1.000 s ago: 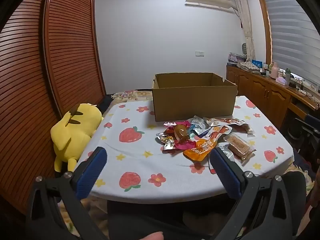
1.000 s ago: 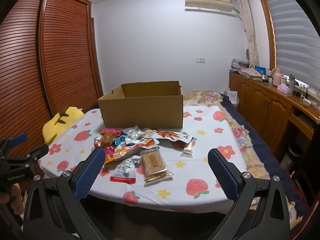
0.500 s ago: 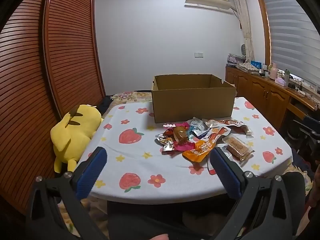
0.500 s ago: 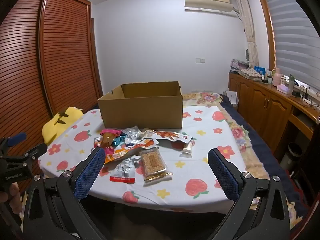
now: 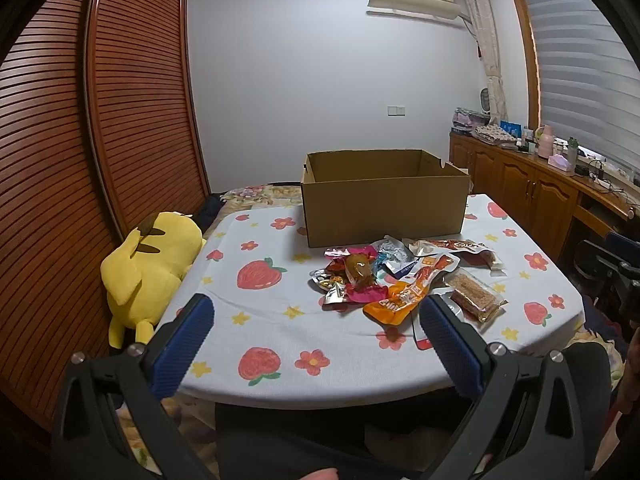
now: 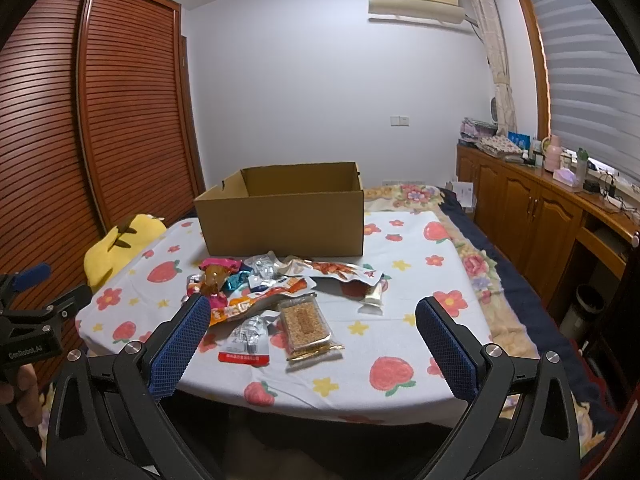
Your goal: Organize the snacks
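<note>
bare tablecloth [image 5: 272, 320] lies left of the snack pile [image 5: 404, 276]; box [image 5: 384, 210] stands behind.

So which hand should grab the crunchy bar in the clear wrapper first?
Probably the right gripper. The bar lies almost straight ahead between its open fingers, at the near edge of the pile. For the left gripper, the bar sits off to the right.

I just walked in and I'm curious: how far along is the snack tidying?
Barely begun, it seems. Nothing looks done: the snack packets lie heaped on the strawberry tablecloth in front of the open cardboard box, whose floor is hidden from here. In hand: nothing; the left claw and right claw both hang open, short of the pile. Left: every visible packet, including the clear-wrapped grain bar.
</note>
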{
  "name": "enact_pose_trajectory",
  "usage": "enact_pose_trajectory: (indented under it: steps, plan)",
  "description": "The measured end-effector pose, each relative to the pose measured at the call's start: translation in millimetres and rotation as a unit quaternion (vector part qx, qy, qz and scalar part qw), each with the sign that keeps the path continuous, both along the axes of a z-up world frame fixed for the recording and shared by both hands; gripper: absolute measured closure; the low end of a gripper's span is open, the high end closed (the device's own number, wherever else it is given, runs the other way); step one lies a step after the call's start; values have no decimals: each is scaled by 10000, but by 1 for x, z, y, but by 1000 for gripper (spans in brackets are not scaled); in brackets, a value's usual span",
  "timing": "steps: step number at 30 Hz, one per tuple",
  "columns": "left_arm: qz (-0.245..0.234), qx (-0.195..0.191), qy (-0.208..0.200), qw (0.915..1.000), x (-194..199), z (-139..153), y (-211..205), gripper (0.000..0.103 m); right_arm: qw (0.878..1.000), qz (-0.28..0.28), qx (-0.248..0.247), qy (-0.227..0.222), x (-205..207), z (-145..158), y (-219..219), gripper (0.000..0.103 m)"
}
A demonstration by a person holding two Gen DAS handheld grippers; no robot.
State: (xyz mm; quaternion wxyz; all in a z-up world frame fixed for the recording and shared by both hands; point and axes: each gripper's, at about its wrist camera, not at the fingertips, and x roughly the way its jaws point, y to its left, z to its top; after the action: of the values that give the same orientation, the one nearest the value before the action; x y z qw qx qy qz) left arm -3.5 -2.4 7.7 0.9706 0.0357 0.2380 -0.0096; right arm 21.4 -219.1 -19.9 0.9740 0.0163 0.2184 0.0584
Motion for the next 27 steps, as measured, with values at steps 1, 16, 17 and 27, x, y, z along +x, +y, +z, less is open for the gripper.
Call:
enact_pose_trajectory:
  steps: [1,16,17,27]
  plan:
    - [-2,-1,1,10000,0,0,0,0,10000,0,0,0,0,0,0,0]
    - [-10,-6,-33,10000,-1,3,0,0,10000,-1,-2,2,0,0,0,0]
    - [-10,-8,-37,10000,-1,3,0,0,10000,1,1,-1,-1,0,-1,0]
    - [-9,-9,-44,10000,-1,3,0,0,10000,5,6,5,0,0,0,0]
